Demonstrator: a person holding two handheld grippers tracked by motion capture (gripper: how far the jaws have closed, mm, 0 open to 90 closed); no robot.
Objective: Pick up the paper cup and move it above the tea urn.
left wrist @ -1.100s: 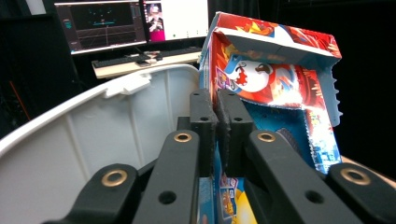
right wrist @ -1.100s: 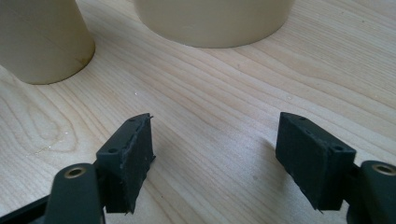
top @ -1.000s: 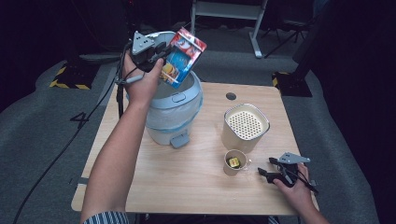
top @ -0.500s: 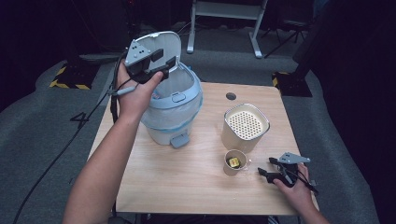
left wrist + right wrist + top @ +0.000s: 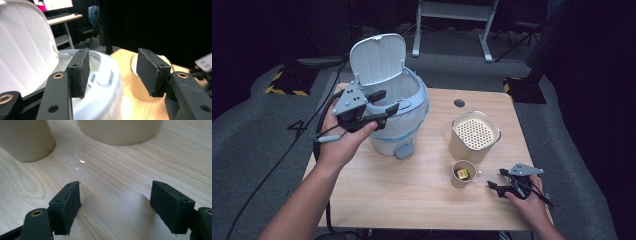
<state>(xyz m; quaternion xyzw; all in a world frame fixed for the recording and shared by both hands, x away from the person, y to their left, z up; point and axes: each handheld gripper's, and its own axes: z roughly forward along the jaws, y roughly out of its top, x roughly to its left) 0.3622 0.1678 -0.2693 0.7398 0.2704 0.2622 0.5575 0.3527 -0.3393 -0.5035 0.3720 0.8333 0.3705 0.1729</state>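
We've got the wooden tabletop point(image 5: 412, 200) across the centre of the high view, w/ the white-and-blue pedal bin point(image 5: 399, 120) at its upper left, lid point(image 5: 377, 57) tipped up and back so the mouth stays open for dropping things in. Centre-right sits the cream container w/ a perforated top point(image 5: 475, 136), and just below it, close by, a small paper cup point(image 5: 462, 173) w/ something yellow inside – prob. the next bit to clear, though what it is we can't tell.

Left gripper point(image 5: 384, 106) hangs at the bin's left rim, its fingers point(image 5: 81, 72) spread apart w/ nothing between them; they've just been opening. Right gripper point(image 5: 497, 180) rests low on the tabletop at lower right, near the cup, fingers point(image 5: 67, 205) also parted over bare wood, just widened, empty – placed, we judge, ready to reach for the cup.
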